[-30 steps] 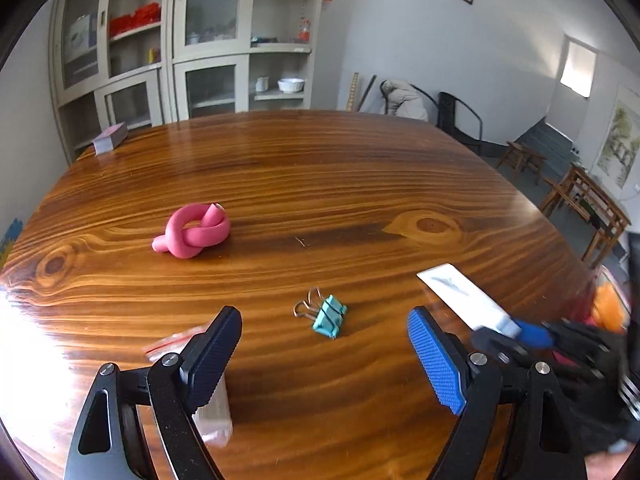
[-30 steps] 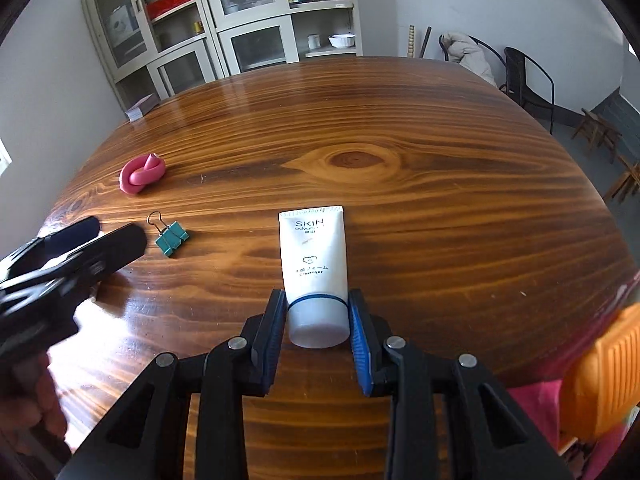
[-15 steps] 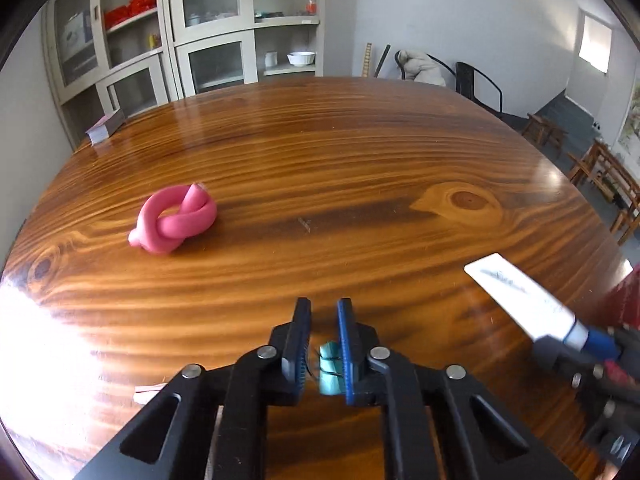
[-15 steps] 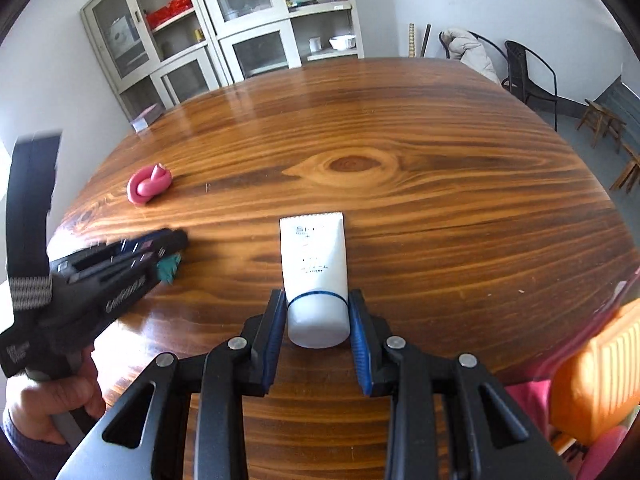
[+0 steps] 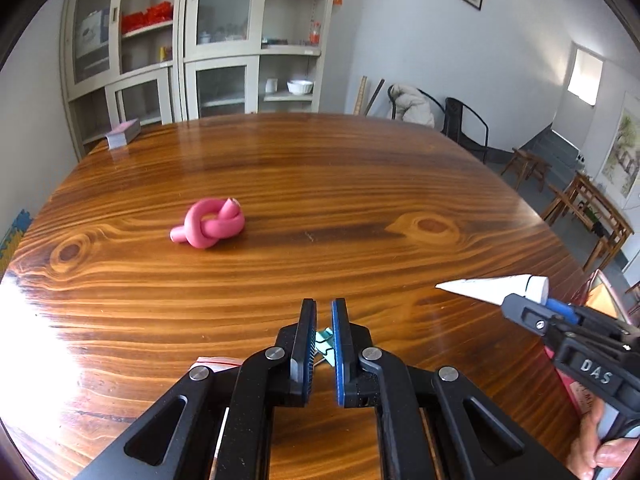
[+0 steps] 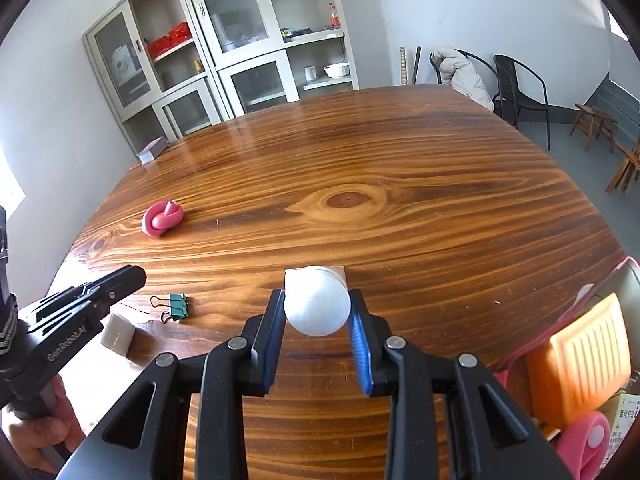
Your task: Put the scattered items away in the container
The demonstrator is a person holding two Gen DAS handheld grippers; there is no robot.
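A grey glass-doored cabinet (image 5: 192,40) fills the upper left of the frame; black metal chairs (image 6: 516,84) and small wooden stools (image 6: 592,124) stand at the upper right.

Daylight fills the room, bright and even, and a window (image 5: 585,77) high on the far wall is blown out to white. The glossy wooden surface (image 5: 320,184) throws a strong white glare along its near left edge in both views, washing out the grain there, and it carries soft, short shadows under the small things lying on it. Both fisheye pictures are sharp in the middle, bend straight lines toward the rim, and end in black corners.
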